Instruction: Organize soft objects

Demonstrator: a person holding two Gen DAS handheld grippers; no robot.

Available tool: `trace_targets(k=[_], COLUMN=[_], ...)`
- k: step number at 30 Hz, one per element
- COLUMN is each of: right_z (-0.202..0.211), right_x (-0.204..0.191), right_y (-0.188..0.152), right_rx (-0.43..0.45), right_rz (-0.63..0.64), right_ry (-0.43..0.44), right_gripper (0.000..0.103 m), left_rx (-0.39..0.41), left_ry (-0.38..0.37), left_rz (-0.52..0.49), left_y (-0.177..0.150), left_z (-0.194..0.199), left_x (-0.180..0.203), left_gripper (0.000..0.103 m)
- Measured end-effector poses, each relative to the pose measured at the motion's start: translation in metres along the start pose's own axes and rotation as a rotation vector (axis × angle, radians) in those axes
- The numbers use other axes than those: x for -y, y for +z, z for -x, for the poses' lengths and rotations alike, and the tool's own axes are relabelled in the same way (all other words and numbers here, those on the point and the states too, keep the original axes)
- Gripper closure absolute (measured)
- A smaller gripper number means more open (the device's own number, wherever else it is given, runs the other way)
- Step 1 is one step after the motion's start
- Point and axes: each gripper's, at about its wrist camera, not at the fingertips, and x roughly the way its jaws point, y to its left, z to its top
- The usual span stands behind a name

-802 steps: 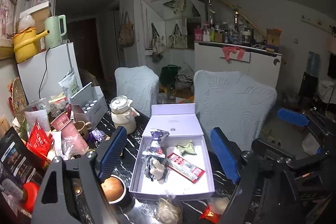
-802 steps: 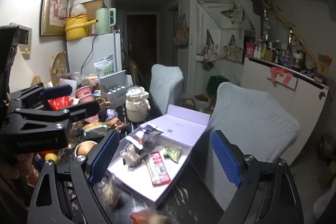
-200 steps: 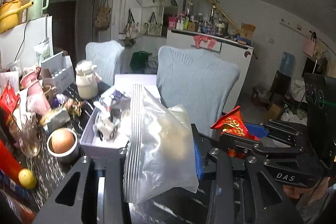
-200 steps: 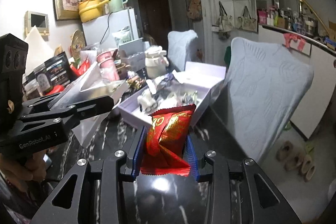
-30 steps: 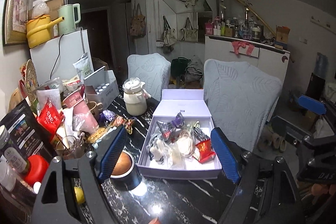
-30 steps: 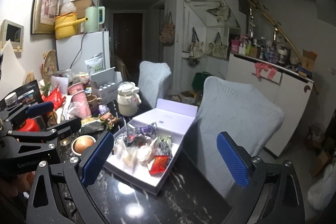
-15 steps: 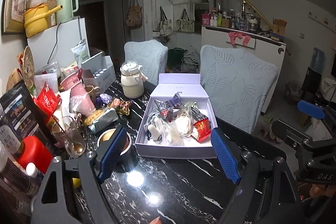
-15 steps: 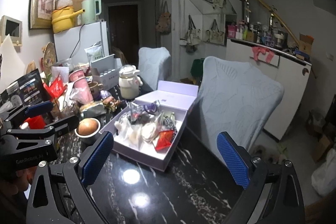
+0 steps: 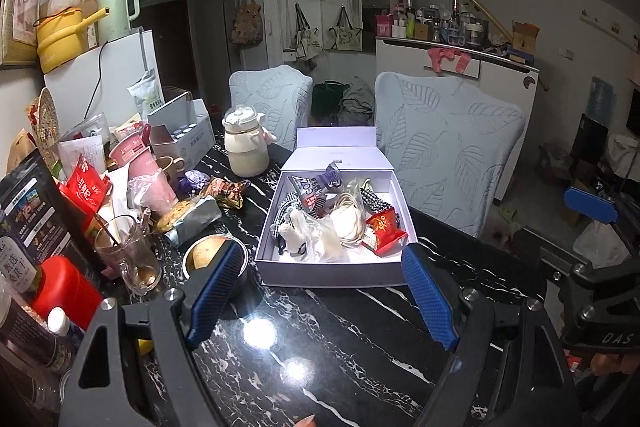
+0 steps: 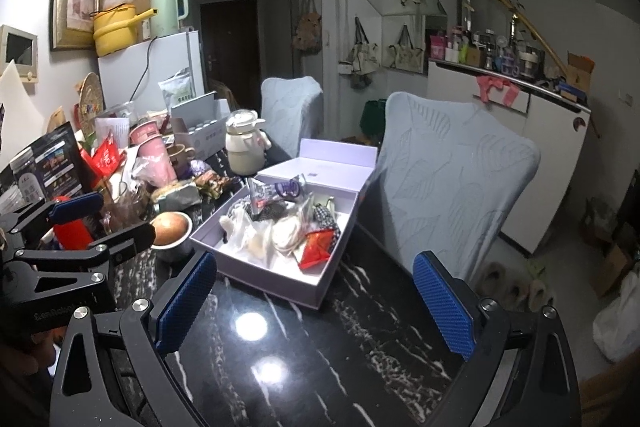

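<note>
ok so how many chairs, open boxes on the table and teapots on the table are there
chairs: 2
open boxes: 2
teapots: 1
total: 5

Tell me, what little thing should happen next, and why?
Probably swing the lid of the white box shut. Both tools, left and right, are open and empty, while the red snack packet and clear bag already lie inside, so the packing looks done.
</note>
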Motion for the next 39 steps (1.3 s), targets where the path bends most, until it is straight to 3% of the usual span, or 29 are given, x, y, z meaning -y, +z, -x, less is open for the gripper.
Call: trace_targets(k=[28, 39], right_z=[-0.003, -0.015], right_x=[0.011, 0.010], right_y=[-0.013, -0.016], right_rx=[-0.062, -0.100], right_rz=[-0.044, -0.043], right_ry=[-0.046, -0.057], right_gripper=[0.003, 0.003], left_rx=[-0.059, -0.073], left_ry=[-0.058, -0.043], left_rz=[-0.031, -0.040], left_y=[-0.007, -0.008], left_z=[-0.014, -0.019], left_x=[0.009, 0.010], left_gripper=[0.021, 0.021])
